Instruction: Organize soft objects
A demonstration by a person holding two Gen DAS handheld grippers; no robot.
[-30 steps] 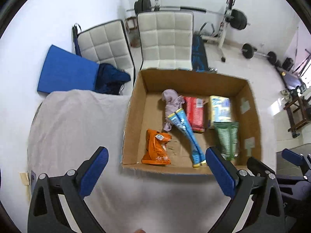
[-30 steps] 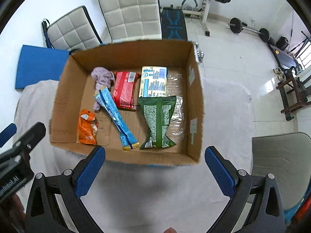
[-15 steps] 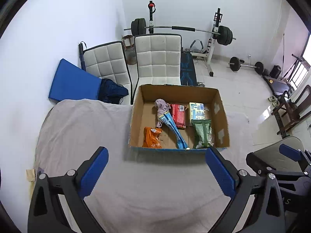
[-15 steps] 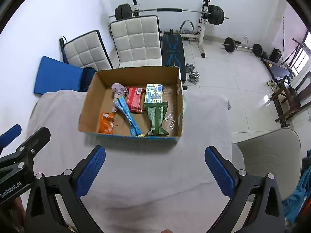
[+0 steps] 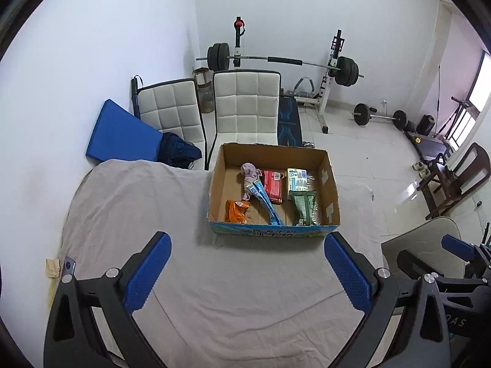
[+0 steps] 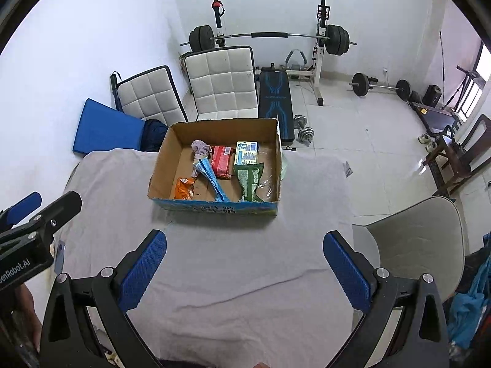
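A cardboard box (image 5: 333, 194) (image 6: 159, 162) stands on the cloth-covered table (image 5: 138, 202) (image 6: 313, 190). Inside lie a grey-purple cloth (image 5: 250, 171) (image 6: 201, 148), a red packet (image 5: 273, 182) (image 6: 222, 158), a pale tissue pack (image 5: 297, 179) (image 6: 245, 152), a green pouch (image 5: 302, 207) (image 6: 249, 178), a long blue packet (image 5: 265, 201) (image 6: 213, 179) and an orange packet (image 5: 236, 211) (image 6: 185, 188). My left gripper (image 5: 245, 271) is open and empty, well in front of the box. My right gripper (image 6: 244, 268) is open and empty, also well short of it.
Two white padded chairs (image 5: 245, 104) (image 6: 224, 79) and a blue mat (image 5: 122, 132) (image 6: 107, 128) stand behind the table. A weight bench with barbell (image 5: 282, 61) (image 6: 273, 35) is at the back wall. A beige chair (image 6: 420, 239) is at the table's right.
Both grippers have pulled back and up from the box, which now looks smaller and farther. Both stay open and empty. The box contents have not moved.
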